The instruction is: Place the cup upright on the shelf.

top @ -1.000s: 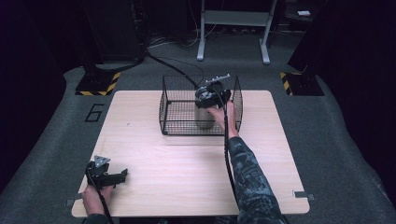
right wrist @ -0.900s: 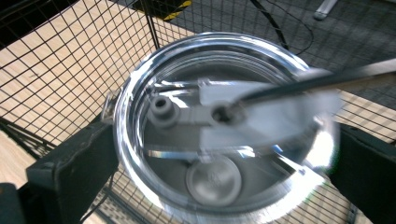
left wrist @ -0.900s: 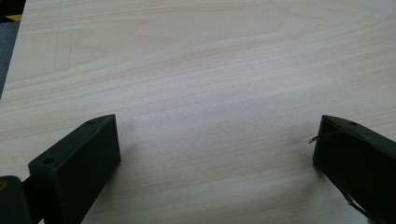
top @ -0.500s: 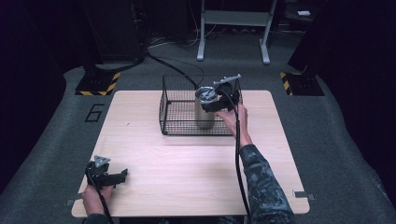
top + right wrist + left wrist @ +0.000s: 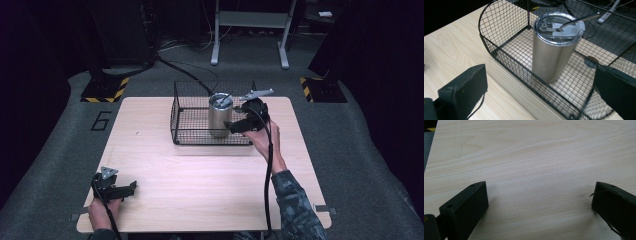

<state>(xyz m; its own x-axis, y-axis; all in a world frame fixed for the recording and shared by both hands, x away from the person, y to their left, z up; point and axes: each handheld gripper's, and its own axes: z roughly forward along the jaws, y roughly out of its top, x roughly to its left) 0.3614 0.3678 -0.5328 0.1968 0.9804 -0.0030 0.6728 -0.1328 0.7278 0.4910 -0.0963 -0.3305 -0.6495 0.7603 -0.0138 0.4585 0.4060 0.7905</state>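
Item 1, steel tumbler: I see it standing upright inside the wire basket, just above centre of the high view. In the right gripper view it sits upper centre, on the basket's mesh floor close behind the near wall. Clear lid on top, metal straw leaning toward the upper right of that frame.

Item 2, wire basket: black mesh, open top, on the upper middle of the counter. Its rounded corner shows at upper left of the right gripper view.

Item 3, right gripper: I hold it right of centre in the high view, level with the tumbler's right side and pointing toward it. Fingers released, spread wide at the lower corners of its own view, the tumbler and basket wall showing between them, nothing touched.

Item 4, left gripper: lower left of the high view, low over the counter near its front edge, well apart from the basket. Fingers released, spread wide, bare pale wood between them.

Item 5, floor: dark carpet around the counter; yellow-black striped markers at upper left and upper right of the high view.
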